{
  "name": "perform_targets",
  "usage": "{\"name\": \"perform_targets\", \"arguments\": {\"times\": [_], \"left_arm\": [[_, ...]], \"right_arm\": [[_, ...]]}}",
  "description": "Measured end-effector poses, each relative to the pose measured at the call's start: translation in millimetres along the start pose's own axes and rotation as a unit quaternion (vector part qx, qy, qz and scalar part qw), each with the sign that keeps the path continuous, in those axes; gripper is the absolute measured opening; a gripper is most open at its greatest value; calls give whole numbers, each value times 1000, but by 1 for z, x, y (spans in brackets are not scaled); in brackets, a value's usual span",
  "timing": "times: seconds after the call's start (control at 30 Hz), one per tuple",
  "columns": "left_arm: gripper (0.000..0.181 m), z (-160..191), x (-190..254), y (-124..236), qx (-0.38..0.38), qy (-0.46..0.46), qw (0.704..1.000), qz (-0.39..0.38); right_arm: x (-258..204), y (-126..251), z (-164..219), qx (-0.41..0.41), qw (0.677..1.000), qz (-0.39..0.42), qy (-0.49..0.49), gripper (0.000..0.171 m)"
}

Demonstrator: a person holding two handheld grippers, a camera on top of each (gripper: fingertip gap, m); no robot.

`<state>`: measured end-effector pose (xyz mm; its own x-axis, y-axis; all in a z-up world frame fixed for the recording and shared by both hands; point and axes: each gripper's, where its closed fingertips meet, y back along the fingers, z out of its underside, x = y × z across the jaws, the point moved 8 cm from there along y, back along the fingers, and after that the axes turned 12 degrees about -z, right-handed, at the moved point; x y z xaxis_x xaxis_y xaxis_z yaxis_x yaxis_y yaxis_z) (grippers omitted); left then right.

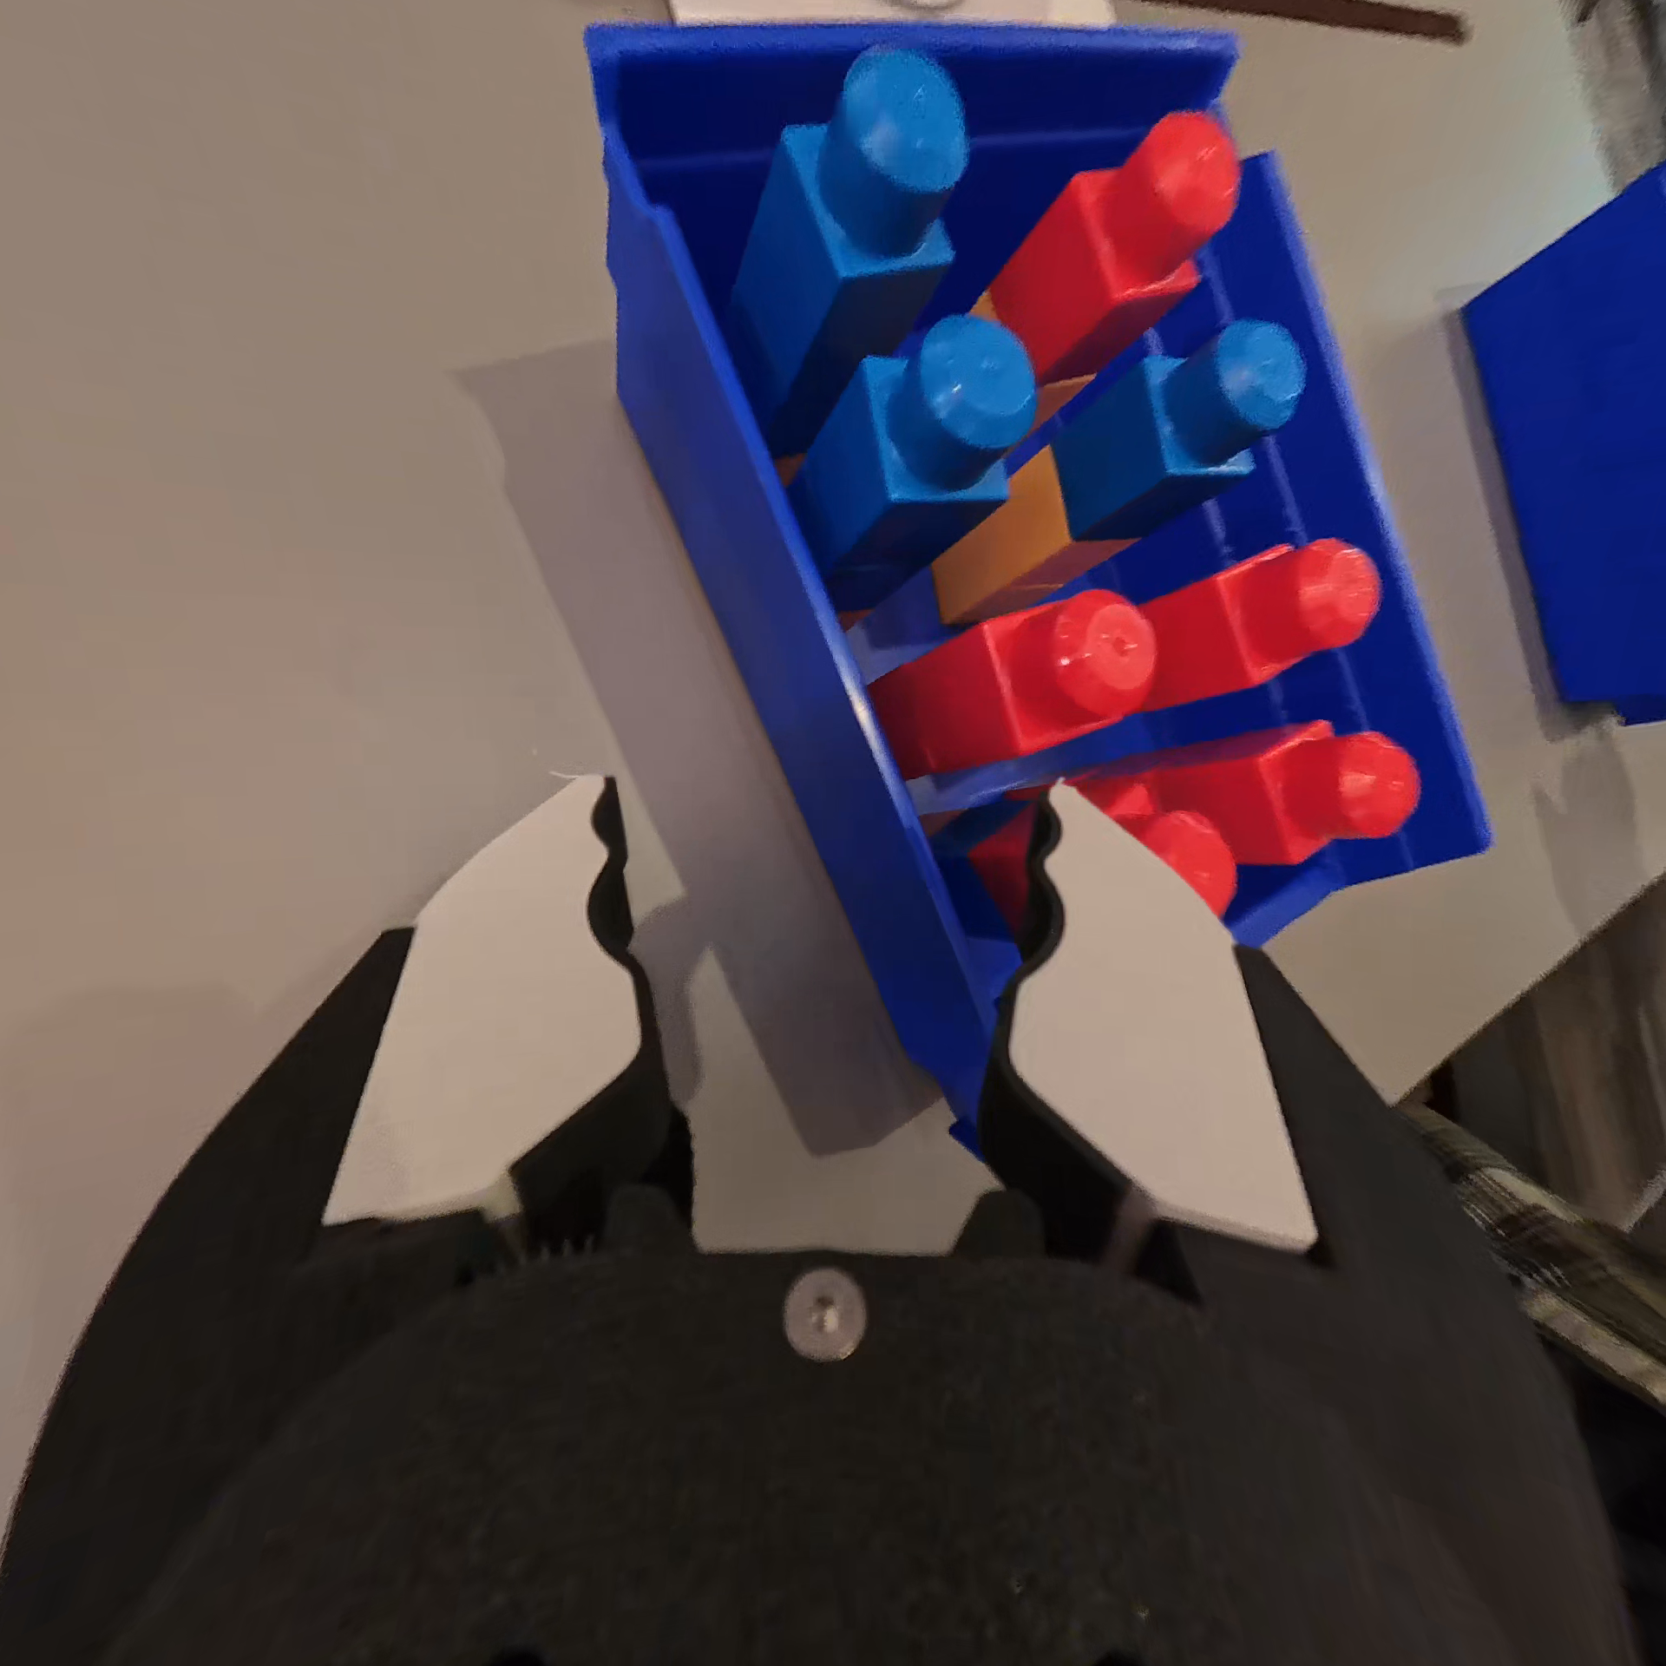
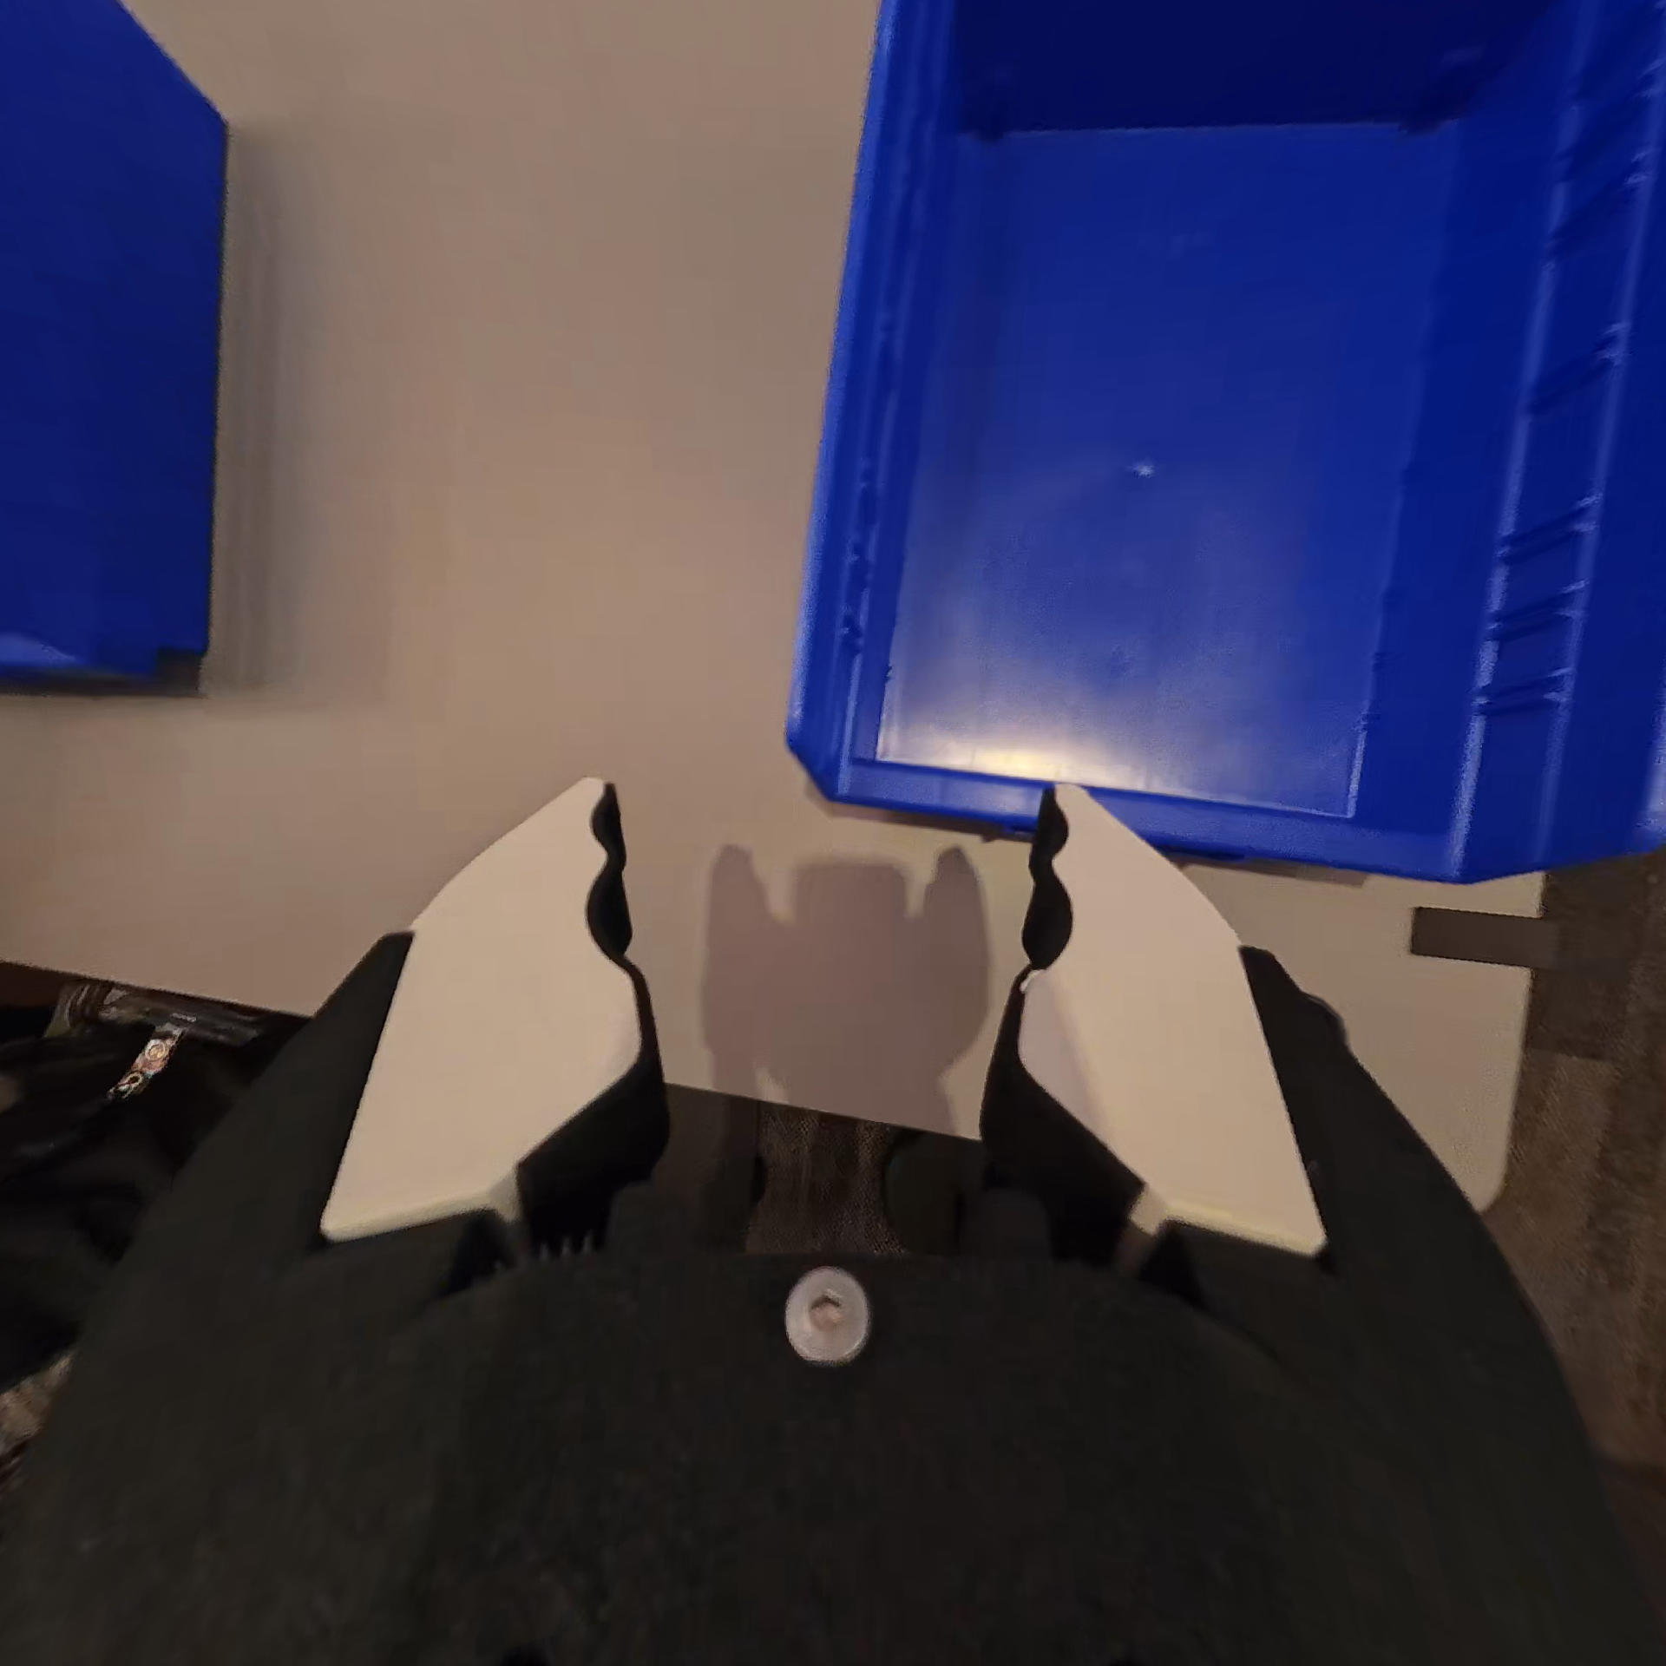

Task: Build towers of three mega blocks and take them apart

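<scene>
In the left wrist view a blue bin (image 1: 802,721) on the pale table holds several upright mega blocks: blue ones (image 1: 910,433) toward the far end, red ones (image 1: 1037,676) nearer, and orange blocks (image 1: 1010,541) beneath them. My left gripper (image 1: 825,793) is open and empty, hovering over the bin's near left wall, its right finger over the nearest red block (image 1: 1190,856). In the right wrist view my right gripper (image 2: 825,793) is open and empty above the table, just short of an empty blue bin (image 2: 1172,451).
The pale table (image 2: 505,433) carries both bins; the first bin's side shows at the left edge of the right wrist view (image 2: 99,379), the second bin's at the right edge of the left wrist view (image 1: 1587,469). The table's near edge (image 2: 811,1104) lies under the right gripper, dark floor below. Some 60 centimetres of space lies between my two pairs of fingers.
</scene>
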<state>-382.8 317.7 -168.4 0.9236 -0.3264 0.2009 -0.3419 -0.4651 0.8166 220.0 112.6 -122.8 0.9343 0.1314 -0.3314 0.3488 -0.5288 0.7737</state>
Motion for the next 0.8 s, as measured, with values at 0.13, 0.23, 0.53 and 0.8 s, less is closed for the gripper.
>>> {"name": "perform_targets", "arguments": {"times": [0.13,0.23,0.53,0.8], "left_arm": [[79,4,2,-14,-36,-2,998,-47],[71,6,7,-24,-66,-10,996,-60],[10,1,17,-34,-140,-13,990,-7],[2,4,-19,-21,-134,-21,985,-104]], "right_arm": [[-10,-6,15,4,1000,-22,3,82],[-14,-12,20,2,999,-33,7,81],[-21,-27,34,20,997,-70,9,74],[-11,-33,50,28,997,-77,-17,70]]}}
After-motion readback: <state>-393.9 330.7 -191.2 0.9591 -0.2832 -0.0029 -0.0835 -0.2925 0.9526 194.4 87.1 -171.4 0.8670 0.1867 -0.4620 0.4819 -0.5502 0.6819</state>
